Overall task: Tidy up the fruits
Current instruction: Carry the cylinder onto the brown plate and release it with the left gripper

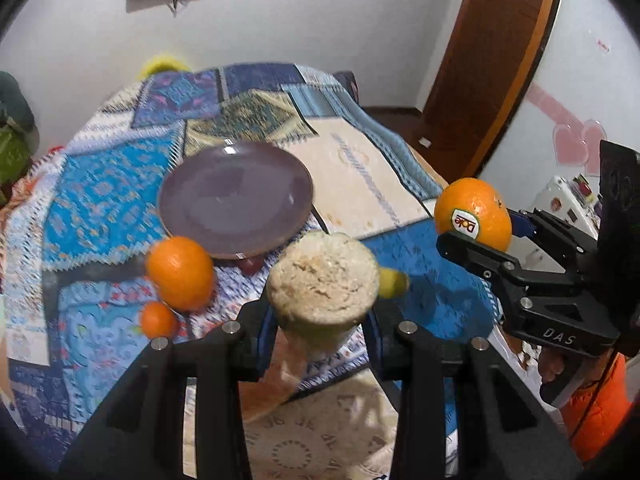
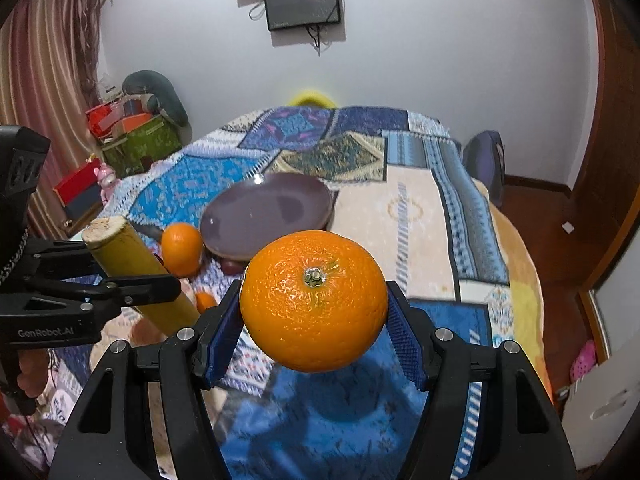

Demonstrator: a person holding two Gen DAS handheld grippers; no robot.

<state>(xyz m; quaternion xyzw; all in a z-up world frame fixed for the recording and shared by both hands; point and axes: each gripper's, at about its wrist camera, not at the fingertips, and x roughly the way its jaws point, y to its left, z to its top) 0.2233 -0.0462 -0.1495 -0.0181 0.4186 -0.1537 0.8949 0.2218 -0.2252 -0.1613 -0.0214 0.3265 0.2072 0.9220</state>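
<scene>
Surface: a bed covered by a patchwork blanket (image 2: 416,216) — blue, cream and teal panels, with a cream lettered panel at the near edge in the left view. A purple plate (image 1: 236,200) sits bare on the blanket, roughly mid-bed.

Fruit on the blanket: one orange (image 1: 180,273) just beside the plate's near-left rim, a small orange (image 1: 159,320) close below it, something dark red (image 1: 250,265) partly under the plate's near edge, and a yellow-green fruit (image 1: 393,282), blurred, to the right of the cane end.

Left gripper (image 1: 322,320): jaws clamped on a thick cane stalk (image 1: 323,276), pale fibrous cut end facing the camera; in the right view the stalk (image 2: 132,258) shows a yellow-green skin and slants up to the left.

Right gripper (image 2: 314,304): blue pads pressed on both sides of a large orange (image 2: 314,301), stem end toward the lens, held above the blanket's near blue panel. From the left view the same orange (image 1: 473,214) carries a Dole sticker, right of and clear of the plate.

Room: white walls, a dark screen (image 2: 304,2) mounted high with dangling cables, striped curtains (image 2: 44,112) on the left, stacked boxes (image 2: 132,136) beside the bed, wooden door frame (image 1: 496,60) and brown wood floor (image 2: 532,232) on the right, pink heart stickers (image 1: 576,144) on the wall.
</scene>
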